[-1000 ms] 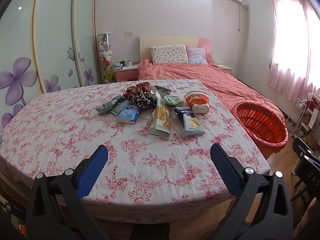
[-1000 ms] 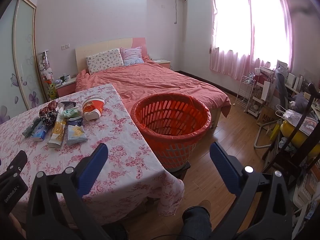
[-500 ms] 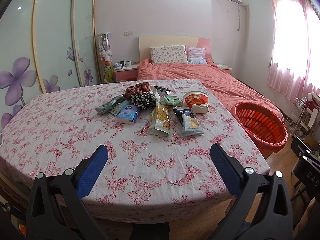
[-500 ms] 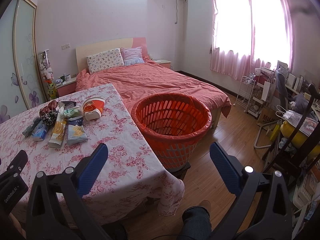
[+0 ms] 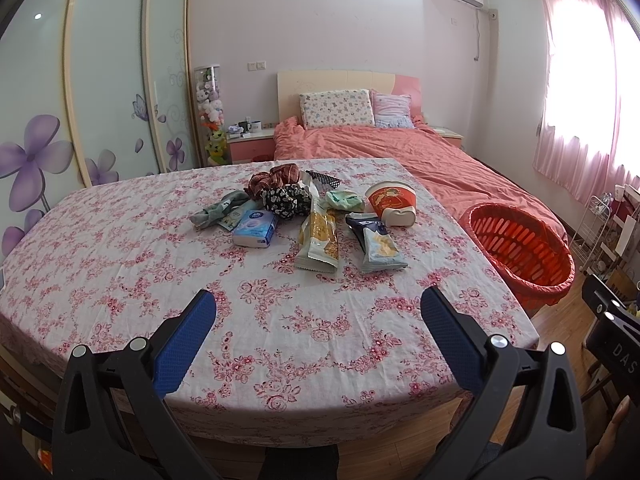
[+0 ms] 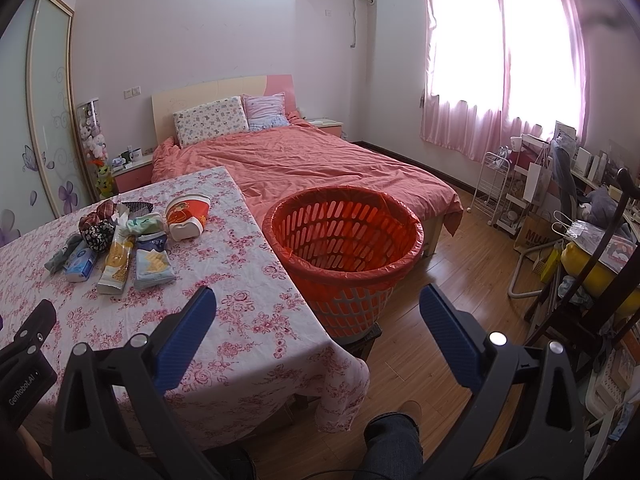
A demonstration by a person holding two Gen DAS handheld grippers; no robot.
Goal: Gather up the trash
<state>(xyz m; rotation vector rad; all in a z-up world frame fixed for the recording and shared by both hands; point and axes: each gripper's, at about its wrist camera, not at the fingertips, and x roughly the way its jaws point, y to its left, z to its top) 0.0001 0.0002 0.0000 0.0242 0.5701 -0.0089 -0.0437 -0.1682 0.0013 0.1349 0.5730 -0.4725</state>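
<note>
Trash is lying in a loose cluster toward the far middle of the bench (image 5: 120, 272), which is wearing a pink floral cloth. Nearest the camera in the left wrist view, a yellow snack packet (image 5: 319, 240) and a blue-and-white snack packet (image 5: 378, 245) are lying side by side, not quite touching. A red paper cup (image 5: 391, 203) is lying tipped on its side just beyond the blue-and-white one, with a crumpled green wrapper (image 5: 343, 199) just beside it. To the left, a blue tissue pack (image 5: 255, 228) is resting near a grey-green cloth piece (image 5: 221, 209), and a dark floral scrunchie (image 5: 285, 199) and a plaid scrunchie (image 5: 274, 175) are sitting bunched together behind it.

Off the bench's right edge, an orange basket (image 6: 348, 264) lined with a red bag is standing close against the bench corner, between the bench and the bed (image 6: 320, 168).

Left claw (image 5: 318, 312) is hovering above the near part of the bench with its blue pads spread wide, gripping nothing and well short of the cluster. Right claw (image 6: 318, 312) is likewise gaping wide and holding nothing, its view taking in the bench corner and the basket beyond.
</note>
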